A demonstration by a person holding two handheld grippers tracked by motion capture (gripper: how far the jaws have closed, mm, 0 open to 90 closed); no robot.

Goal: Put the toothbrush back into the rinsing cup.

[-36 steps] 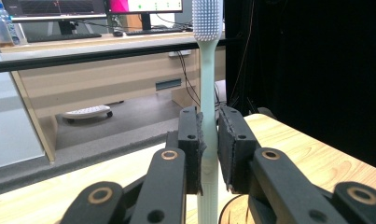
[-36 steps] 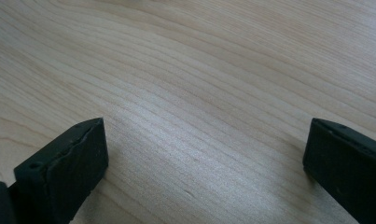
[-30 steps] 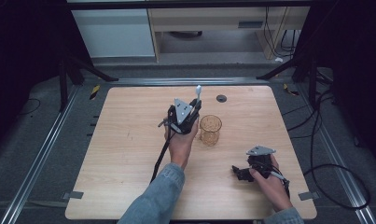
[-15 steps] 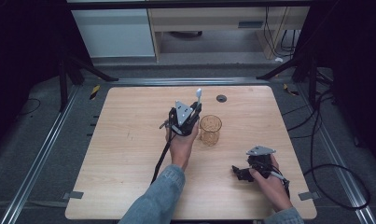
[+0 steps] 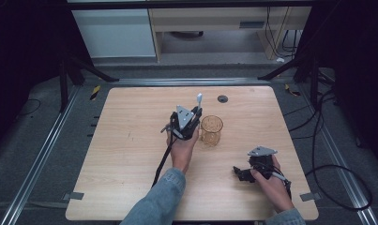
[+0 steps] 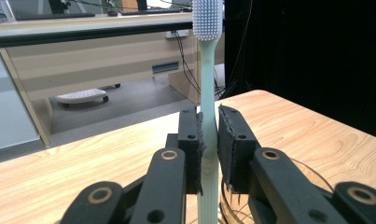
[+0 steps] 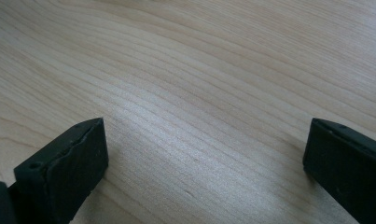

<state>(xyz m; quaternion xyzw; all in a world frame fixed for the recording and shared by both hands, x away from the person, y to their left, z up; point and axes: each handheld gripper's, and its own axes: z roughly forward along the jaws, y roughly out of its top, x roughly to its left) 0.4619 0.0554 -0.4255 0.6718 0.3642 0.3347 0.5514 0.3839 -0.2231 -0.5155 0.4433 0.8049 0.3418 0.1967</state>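
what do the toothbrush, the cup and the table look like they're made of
Toothbrush: pale green matte plastic, probably; the soft-looking nubby bristles suggest silicone. Cup: clear amber, with the table showing through, so glass or clear plastic; I cannot tell which. Table: light wood or wood-look laminate, with visible grain and a smooth satin sheen.
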